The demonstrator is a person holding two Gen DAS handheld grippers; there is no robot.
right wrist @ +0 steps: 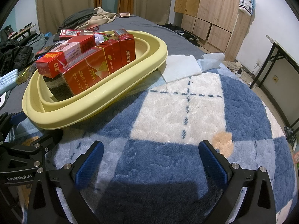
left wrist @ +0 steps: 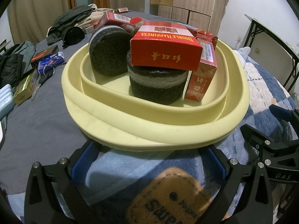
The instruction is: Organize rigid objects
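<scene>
Sitting on the bed (right wrist: pixel 147 24), half on the plush checked blanket (right wrist: pixel 179 108): a pale yellow basin (left wrist: pixel 168 132) already loaded with red cartons and dark foam rolls. Balancing on the front foam roll (left wrist: pixel 157 87), a red box (left wrist: pixel 166 52), with a taller orange-red carton (left wrist: pixel 200 82) standing just beside it. Lying well apart on the grey sheet to the left, a few loose boxes (left wrist: pixel 24 90), likely next to be gathered. Looking light and stiff, those cartons, with smooth glossy faces probably prone to slipping and thin walls crushing easily; best pinching across the narrow sides, gently. Left tongs (left wrist: pixel 149 162) gaping wide at the basin's near rim, holding nothing. Right tongs (right wrist: pixel 151 158) also spread wide, hovering empty over the blanket.
</scene>
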